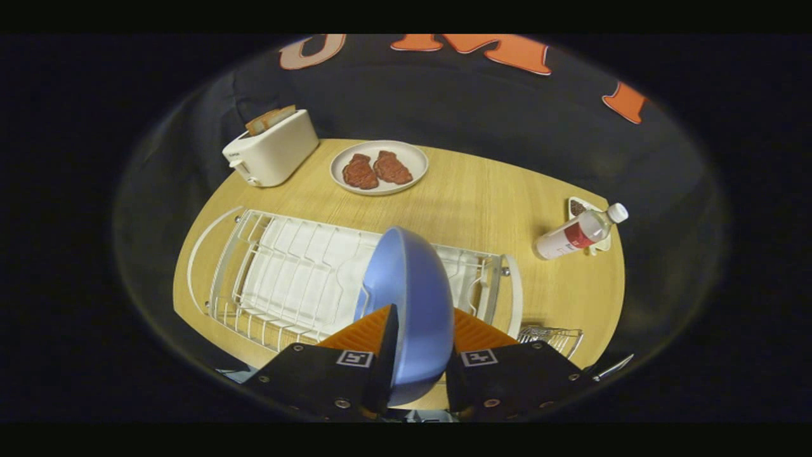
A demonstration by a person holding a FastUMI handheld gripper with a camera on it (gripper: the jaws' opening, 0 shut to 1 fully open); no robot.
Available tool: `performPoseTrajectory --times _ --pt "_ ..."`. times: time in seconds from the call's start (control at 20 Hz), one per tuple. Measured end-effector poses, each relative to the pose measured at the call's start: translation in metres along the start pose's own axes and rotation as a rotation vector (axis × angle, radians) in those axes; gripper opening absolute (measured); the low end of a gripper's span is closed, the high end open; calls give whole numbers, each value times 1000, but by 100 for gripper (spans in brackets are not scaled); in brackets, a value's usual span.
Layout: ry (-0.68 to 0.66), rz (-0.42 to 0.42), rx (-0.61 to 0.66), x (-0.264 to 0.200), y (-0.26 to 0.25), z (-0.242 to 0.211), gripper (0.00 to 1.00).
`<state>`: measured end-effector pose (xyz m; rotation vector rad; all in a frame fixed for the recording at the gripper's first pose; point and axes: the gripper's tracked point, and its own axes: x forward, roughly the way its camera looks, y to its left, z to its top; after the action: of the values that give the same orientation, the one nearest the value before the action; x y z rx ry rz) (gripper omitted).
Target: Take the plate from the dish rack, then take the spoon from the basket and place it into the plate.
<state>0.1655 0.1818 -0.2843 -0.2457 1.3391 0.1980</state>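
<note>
The gripper (419, 336) is clamped on the blue plate (412, 304), both orange fingers (361, 330) pressing its faces from either side, the plate held on edge between them and lifted above the near part of the white rack (285, 279). The plate looks stiff and smooth — probably light plastic or melamine, glossy enough to slip if the hold slackens, and with much of it reaching forward past the fingers it may want to pivot when tilted flat. The ribbed pads should help; a hold close to the rim, as here, seems right. The basket (552, 336) sits just right of the rack, by the right finger, and a slim metal handle (612, 368) pokes up beyond it — possibly the spoon, though I cannot tell. The wooden table (482, 203) has bare room between rack and bottle (574, 235) for setting the plate down. Farther off stand a toaster (273, 149) and a white dish (379, 166) with two patties.
</note>
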Motion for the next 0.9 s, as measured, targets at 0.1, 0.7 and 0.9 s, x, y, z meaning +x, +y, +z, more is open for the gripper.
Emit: performPoseTrajectory --times 0.1,0.7,0.9 --pt "-31 -10 29 -13 -6 8 31" --pt "-160 127 58 -101 -6 -37 29" --pt "-175 158 49 -116 -7 -72 29"
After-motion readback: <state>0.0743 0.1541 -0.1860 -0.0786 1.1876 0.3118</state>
